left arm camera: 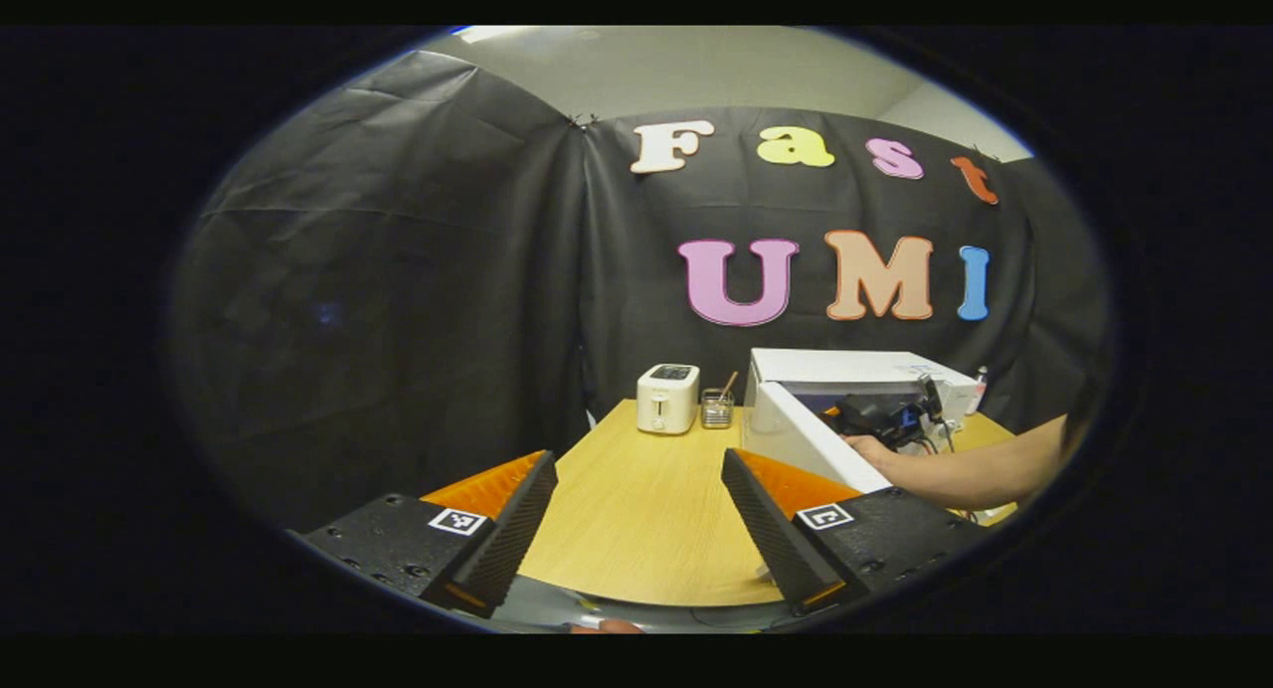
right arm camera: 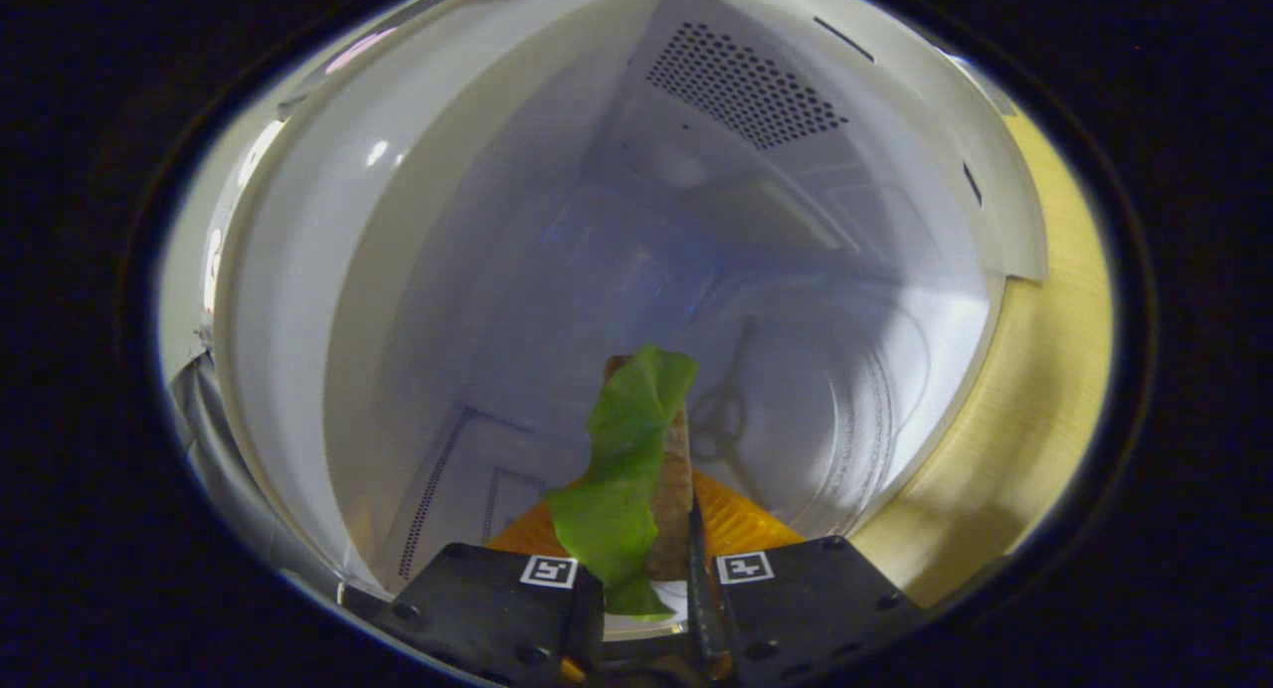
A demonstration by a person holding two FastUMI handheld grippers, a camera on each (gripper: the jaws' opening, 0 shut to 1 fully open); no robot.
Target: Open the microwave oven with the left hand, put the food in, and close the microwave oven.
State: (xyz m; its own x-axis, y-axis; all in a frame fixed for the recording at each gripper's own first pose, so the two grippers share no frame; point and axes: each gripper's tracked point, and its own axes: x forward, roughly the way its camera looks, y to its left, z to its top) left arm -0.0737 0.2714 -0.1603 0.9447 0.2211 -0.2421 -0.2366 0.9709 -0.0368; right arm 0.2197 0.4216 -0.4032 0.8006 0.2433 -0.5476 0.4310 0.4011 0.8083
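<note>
Both grippers are at work in the booth. Held back over the near end of the wooden table [left arm camera: 636, 529], my left gripper [left arm camera: 636, 529] has its two ridged black fingers [left arm camera: 512, 524] spread wide with nothing between them, the bare tabletop showing through the gap. Beyond them, at the far right of the table, stands the white microwave oven [left arm camera: 855, 370] with its door [left arm camera: 811, 444] swung out toward me. My right forearm [left arm camera: 980, 469] reaches across to the oven's open mouth, and the right gripper [left arm camera: 880, 418] at the end of it sits at that opening. A white toaster [left arm camera: 667, 398] stands just left of the oven, with a small clear holder [left arm camera: 717, 408] of utensils between the two.

Seen from the right gripper view, my right gripper [right arm camera: 646, 579] is clenched on the food [right arm camera: 636, 479], a green lettuce leaf lying against a brown slice, pinched between the fingers and standing up past their tips. The food is inside the microwave's white cavity [right arm camera: 477, 270], raised above the round glass turntable [right arm camera: 855, 390], which lies ahead and to the right of the fingertips. Perforated vent holes [right arm camera: 741, 86] dot the cavity wall at the top of this view. A strip of the wooden tabletop [right arm camera: 1044, 370] shows along the right edge, outside the oven's frame.
</note>
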